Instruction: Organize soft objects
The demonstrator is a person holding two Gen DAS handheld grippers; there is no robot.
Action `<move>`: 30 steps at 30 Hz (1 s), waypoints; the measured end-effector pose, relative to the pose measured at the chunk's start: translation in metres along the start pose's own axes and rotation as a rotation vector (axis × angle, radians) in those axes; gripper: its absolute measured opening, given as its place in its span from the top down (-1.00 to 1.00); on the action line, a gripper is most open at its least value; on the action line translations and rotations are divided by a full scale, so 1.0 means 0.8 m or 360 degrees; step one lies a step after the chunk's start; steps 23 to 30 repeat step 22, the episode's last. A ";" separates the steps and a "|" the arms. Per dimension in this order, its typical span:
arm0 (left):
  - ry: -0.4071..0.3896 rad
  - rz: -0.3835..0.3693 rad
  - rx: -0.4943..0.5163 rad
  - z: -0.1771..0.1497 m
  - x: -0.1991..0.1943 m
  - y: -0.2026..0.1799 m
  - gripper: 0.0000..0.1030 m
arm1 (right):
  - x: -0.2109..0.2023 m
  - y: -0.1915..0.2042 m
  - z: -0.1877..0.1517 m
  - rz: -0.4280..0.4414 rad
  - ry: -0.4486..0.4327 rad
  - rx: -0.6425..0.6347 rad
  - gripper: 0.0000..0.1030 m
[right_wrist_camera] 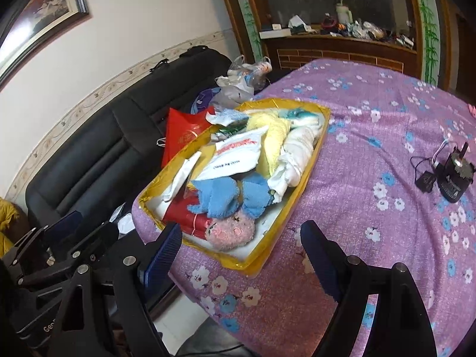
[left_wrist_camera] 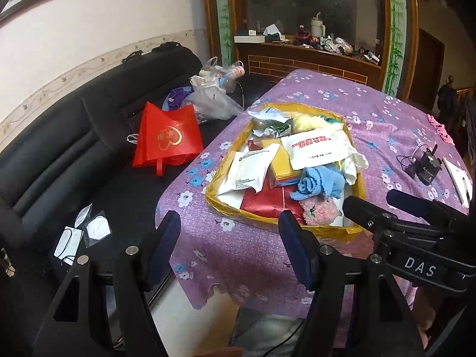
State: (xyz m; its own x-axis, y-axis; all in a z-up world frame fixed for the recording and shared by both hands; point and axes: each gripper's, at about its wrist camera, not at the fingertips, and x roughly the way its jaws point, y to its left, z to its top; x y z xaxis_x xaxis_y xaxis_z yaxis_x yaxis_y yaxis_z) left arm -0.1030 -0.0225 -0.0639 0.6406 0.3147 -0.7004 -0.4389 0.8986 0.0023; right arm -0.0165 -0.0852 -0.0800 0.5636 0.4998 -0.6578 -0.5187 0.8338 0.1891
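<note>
Progress: you've barely begun | yellow tray (right_wrist_camera: 309, 160) heaped, blue towel (right_wrist_camera: 229, 196) unsorted | left claw (left_wrist_camera: 229, 238) and right claw (right_wrist_camera: 238, 247) both spread, empty | bench (right_wrist_camera: 372, 178) bare for sorting

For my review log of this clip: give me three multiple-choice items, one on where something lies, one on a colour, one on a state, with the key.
1. Where does the pink plush toy lie?
A. on the sofa
B. in the near end of the yellow-rimmed box
C. beside the black device

2. What colour is the crumpled towel just behind the plush?
A. blue
B. green
C. black

3. How do the two grippers stand?
A. both open, holding nothing
B. left shut on a cloth
C. right shut on the box rim

Key: B, it sits inside the box's near end; A, plainly light blue; A, left gripper and right gripper show a wide empty gap.
</note>
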 end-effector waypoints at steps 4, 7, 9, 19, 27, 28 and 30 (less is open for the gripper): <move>0.0048 -0.0007 -0.0013 0.001 0.018 -0.003 -0.31 | 0.007 -0.007 0.003 -0.0051 -0.0020 -0.0015 -0.61; 0.0119 -0.0018 -0.0003 0.000 0.033 -0.005 -0.31 | 0.010 -0.013 0.006 -0.0036 -0.0044 -0.0003 -0.61; 0.0136 -0.0007 0.0002 -0.001 0.039 -0.007 -0.31 | 0.016 -0.017 0.004 -0.0029 -0.0034 -0.0005 -0.61; 0.0165 -0.0029 -0.0044 0.011 0.056 -0.008 -0.31 | 0.021 -0.031 0.007 -0.0049 -0.0074 -0.0093 -0.61; 0.0155 -0.0036 -0.0025 0.016 0.059 -0.013 -0.31 | 0.017 -0.042 0.010 -0.0051 -0.0121 -0.0060 -0.61; 0.0155 -0.0036 -0.0025 0.016 0.059 -0.013 -0.31 | 0.017 -0.042 0.010 -0.0051 -0.0121 -0.0060 -0.61; 0.0155 -0.0036 -0.0025 0.016 0.059 -0.013 -0.31 | 0.017 -0.042 0.010 -0.0051 -0.0121 -0.0060 -0.61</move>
